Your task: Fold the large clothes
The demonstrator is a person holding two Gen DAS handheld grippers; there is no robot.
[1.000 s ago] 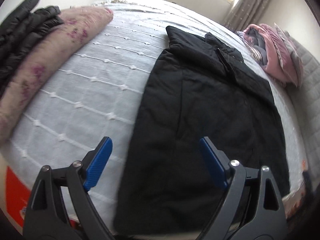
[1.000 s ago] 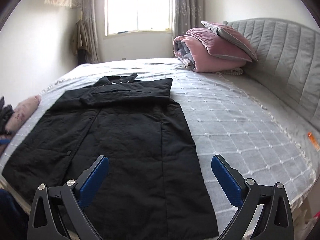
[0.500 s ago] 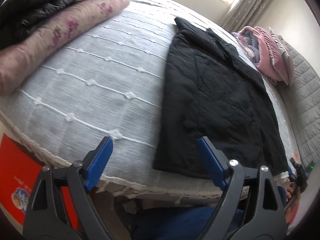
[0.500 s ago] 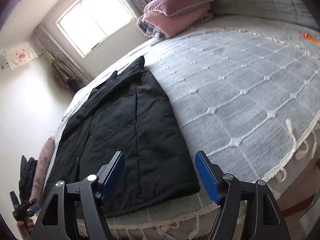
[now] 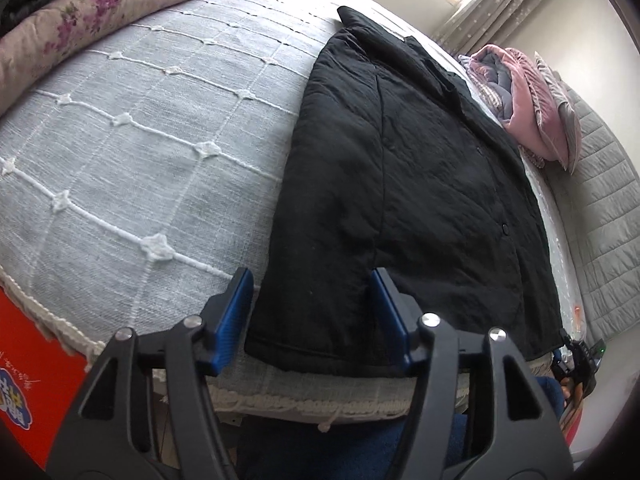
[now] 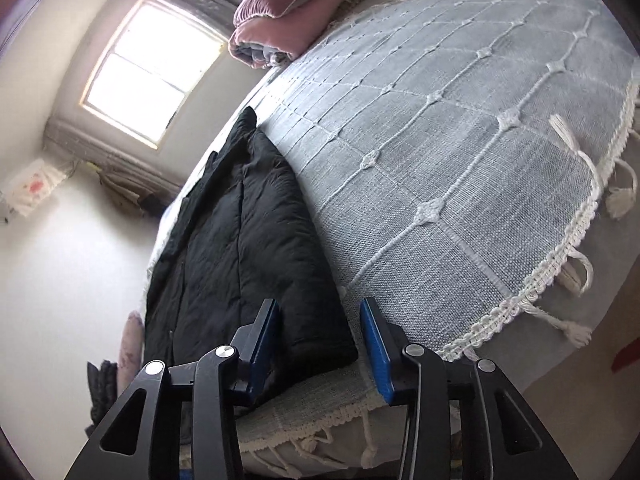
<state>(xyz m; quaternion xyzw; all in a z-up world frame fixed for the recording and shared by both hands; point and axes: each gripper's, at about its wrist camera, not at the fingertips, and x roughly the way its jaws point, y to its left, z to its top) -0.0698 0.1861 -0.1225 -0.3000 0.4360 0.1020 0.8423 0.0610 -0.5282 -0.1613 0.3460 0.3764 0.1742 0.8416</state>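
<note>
A long black padded coat [image 5: 400,168] lies flat on the grey bedspread [image 5: 140,128], its hem at the near edge of the bed. My left gripper [image 5: 312,312] is open, its blue pads straddling the hem's left corner. In the right wrist view the coat [image 6: 248,248] runs away toward the window, and my right gripper [image 6: 320,344] is open with its pads on either side of the hem's right corner. Neither gripper is closed on the cloth.
Folded pink quilts and pillows [image 5: 524,96] lie by the grey headboard [image 5: 600,208]. A floral roll [image 5: 80,20] with dark clothing lies at the bed's far left. A red box [image 5: 24,360] stands below the bed edge. The bedspread's tasselled fringe [image 6: 560,280] hangs over the side.
Both grippers have dropped to the bed's near edge and moved in on the coat's hem corners. Their jaws have narrowed from wide open to partly closed around the hem.
</note>
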